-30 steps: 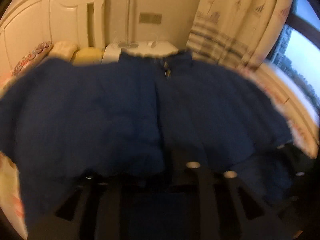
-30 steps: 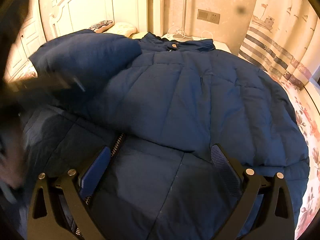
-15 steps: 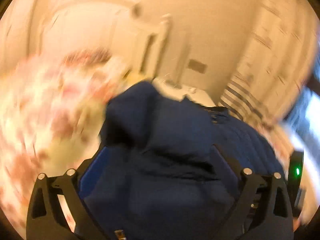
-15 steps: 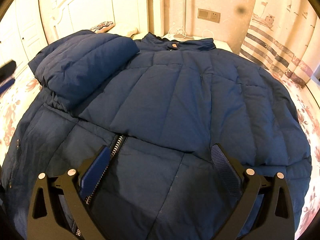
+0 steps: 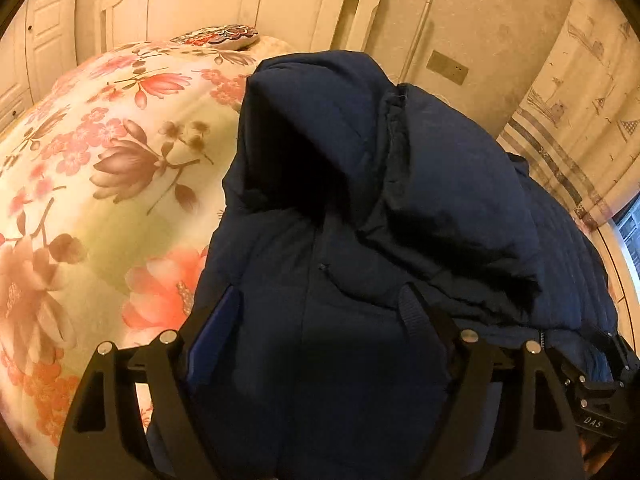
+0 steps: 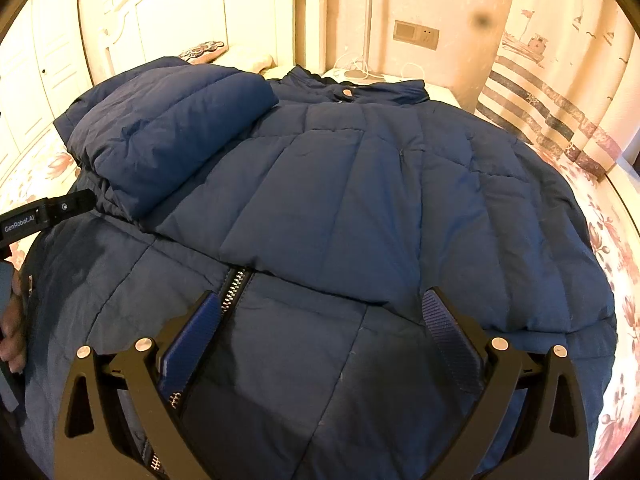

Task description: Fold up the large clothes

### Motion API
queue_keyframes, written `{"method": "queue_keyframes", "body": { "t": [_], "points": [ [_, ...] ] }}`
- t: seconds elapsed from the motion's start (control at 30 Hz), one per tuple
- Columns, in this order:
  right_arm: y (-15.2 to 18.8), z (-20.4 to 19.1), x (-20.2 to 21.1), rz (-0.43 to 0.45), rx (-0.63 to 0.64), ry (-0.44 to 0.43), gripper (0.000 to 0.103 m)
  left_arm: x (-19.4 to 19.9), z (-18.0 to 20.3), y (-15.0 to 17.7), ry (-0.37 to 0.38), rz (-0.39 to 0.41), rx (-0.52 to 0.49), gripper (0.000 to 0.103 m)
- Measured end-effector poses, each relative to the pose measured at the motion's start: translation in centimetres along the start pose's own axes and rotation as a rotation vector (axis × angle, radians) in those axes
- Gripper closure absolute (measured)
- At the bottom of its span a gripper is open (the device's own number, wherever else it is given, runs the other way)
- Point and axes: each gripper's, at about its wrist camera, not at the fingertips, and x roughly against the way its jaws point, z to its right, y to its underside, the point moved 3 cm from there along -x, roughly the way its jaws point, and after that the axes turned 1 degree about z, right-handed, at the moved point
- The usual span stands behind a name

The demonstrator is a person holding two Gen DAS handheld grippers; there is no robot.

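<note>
The left gripper (image 5: 320, 312) hangs over the near left edge of the jacket (image 6: 360, 184), its jaws wide but closing, with padded cloth lying between the fingers and not yet pinched. The right gripper (image 6: 324, 320) sits released over the front hem beside the zipper (image 6: 234, 284), holding nothing.

The jacket lies spread on the bed (image 5: 100, 184), collar towards the headboard. The left sleeve (image 6: 168, 132) is folded in across the chest; the right side still lies flat and wide.

What could go wrong: the padding is thick and springy, so the folded sleeve may well slide back off once the body under it is lifted. A pinch taken through only the top layer would likely drag the shell and leave the lining behind, skewing the fold. The slick cloth could also slip from a shallow bite.

The bed wears a soft floral cover, which gives no firm base for pressing a crease. Beyond are a white headboard (image 6: 224, 12), a pillow (image 5: 218, 36), a wall socket (image 6: 416, 34) and a printed curtain (image 6: 560, 80).
</note>
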Motion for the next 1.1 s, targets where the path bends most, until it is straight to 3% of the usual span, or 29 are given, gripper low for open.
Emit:
{"method": "queue_keyframes", "body": {
  "t": [0.07,0.1,0.13,0.23,0.43,0.5,0.57,0.67,0.77,0.97,1.03,1.1],
  "points": [
    [0.0,0.0,0.9,0.042,0.0,0.026,0.01,0.0,0.1,0.2,-0.002,0.004,0.003,0.022],
    [0.0,-0.1,1.7,0.085,0.005,0.034,0.017,0.0,0.0,0.3,-0.002,0.006,0.004,0.022],
    [0.0,-0.6,3.0,0.146,0.016,0.023,0.021,0.2,0.1,0.3,-0.003,0.009,0.005,0.022],
    [-0.4,-2.3,4.9,0.218,0.06,-0.038,0.026,0.4,0.2,0.6,-0.002,0.015,0.011,0.022],
    [-4.3,-8.8,4.5,0.207,0.298,-0.034,0.032,0.6,-0.1,0.4,0.033,0.029,0.045,0.021],
    [-6.0,-10.7,3.1,0.161,0.354,-0.072,0.032,0.8,-0.6,0.5,0.044,0.041,0.064,0.022],
    [-6.8,-12.1,1.3,0.104,0.394,-0.085,0.032,1.9,-1.9,0.5,0.058,0.1,0.127,0.03],
    [-6.9,-13.6,-0.1,0.072,0.431,-0.118,0.032,4.5,-5.1,0.6,0.137,0.241,0.281,0.03],
    [-7.0,-14.8,-0.6,0.095,0.45,-0.081,0.032,6.1,-7.5,0.7,0.102,0.346,0.395,0.03],
    [-8.5,-15.1,-1.8,0.111,0.455,-0.035,0.032,5.3,-8.2,0.6,0.101,0.326,0.428,0.024],
    [-8.5,-14.5,-1.7,0.112,0.436,-0.062,0.054,5.1,-8.1,0.5,0.098,0.319,0.427,0.022],
    [-8.9,-12.3,0.4,0.172,0.327,-0.117,0.071,4.9,-8.0,0.5,0.102,0.314,0.43,0.02]
  ]
}}
